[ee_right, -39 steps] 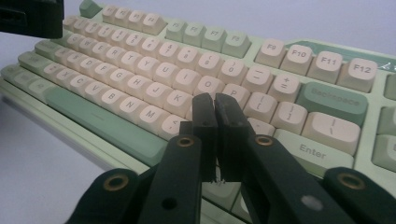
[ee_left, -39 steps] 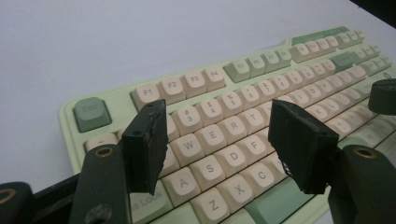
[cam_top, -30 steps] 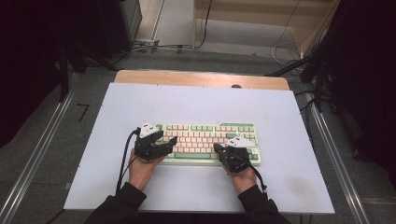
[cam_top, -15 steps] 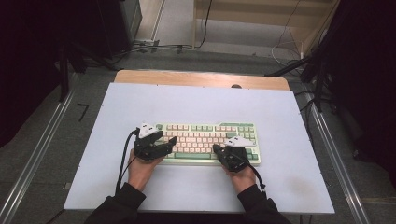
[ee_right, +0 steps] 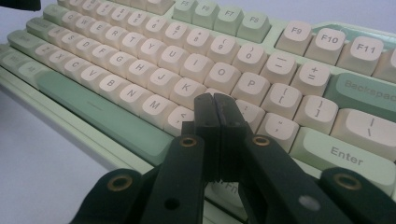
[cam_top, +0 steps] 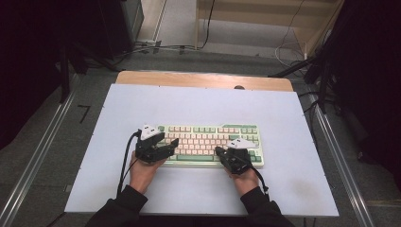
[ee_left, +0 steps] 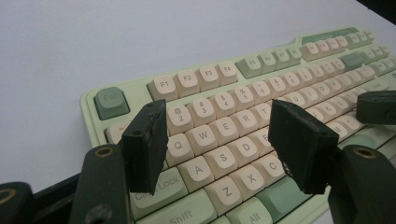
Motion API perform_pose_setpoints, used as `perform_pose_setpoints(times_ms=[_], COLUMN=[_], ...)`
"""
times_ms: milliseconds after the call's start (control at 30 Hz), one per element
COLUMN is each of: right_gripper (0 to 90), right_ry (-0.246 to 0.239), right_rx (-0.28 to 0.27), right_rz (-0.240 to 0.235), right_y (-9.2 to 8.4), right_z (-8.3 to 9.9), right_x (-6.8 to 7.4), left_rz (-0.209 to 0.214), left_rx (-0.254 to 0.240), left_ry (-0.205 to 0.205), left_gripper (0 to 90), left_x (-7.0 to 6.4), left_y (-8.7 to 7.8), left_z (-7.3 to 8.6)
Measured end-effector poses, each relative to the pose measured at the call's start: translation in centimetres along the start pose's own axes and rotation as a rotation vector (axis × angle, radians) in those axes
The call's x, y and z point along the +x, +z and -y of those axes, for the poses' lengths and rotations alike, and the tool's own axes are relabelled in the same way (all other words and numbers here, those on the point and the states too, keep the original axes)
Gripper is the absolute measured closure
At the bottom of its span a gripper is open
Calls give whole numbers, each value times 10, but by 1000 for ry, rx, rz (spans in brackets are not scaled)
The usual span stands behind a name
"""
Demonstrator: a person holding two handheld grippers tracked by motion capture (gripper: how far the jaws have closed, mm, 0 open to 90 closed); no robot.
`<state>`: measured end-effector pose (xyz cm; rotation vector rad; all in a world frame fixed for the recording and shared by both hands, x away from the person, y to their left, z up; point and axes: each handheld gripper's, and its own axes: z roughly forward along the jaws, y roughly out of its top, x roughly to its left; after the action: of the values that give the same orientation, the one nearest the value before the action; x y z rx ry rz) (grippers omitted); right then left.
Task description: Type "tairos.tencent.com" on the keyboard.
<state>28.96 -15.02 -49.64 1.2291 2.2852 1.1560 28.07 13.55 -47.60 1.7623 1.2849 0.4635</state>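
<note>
The keyboard (cam_top: 210, 144) lay flat on my side of the white counter (cam_top: 198, 106), a little to the right of its middle. It was pale green plastic with cream keys and some darker green ones, like the long space bar (ee_right: 100, 112). The keys were smooth little blocks with rounded corners and grey letters on top.

Nothing had changed in the last second. Both my hands stayed where they were, and the keyboard did not move. I think that meant I was lined up to press keys but had not pressed one yet.

My left tool (ee_left: 224, 140) hung over the left letter keys with its two black jaws wide apart and nothing between them. My right tool (ee_right: 215, 109) had its jaws pressed together, holding nothing, and pointed down near the L key.
</note>
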Motion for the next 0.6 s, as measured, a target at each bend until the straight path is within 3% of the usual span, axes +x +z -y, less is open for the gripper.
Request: perform_pose_setpoints(times_ms=[133, 267, 600], right_gripper=[852, 776, 379], right_ry=[14, 26, 22], right_rx=[-17, -42, -67], right_rz=[-8, -11, -15], right_y=[-4, -7, -9], right_z=[-1, -3, -7], right_x=[0, -2, -3], left_rz=[0, -2, 5], left_rx=[0, -1, 5], left_ry=[0, -1, 0], left_gripper=[382, 382, 382], left_x=[0, 0, -1], left_y=[0, 0, -1], left_z=[0, 0, 1])
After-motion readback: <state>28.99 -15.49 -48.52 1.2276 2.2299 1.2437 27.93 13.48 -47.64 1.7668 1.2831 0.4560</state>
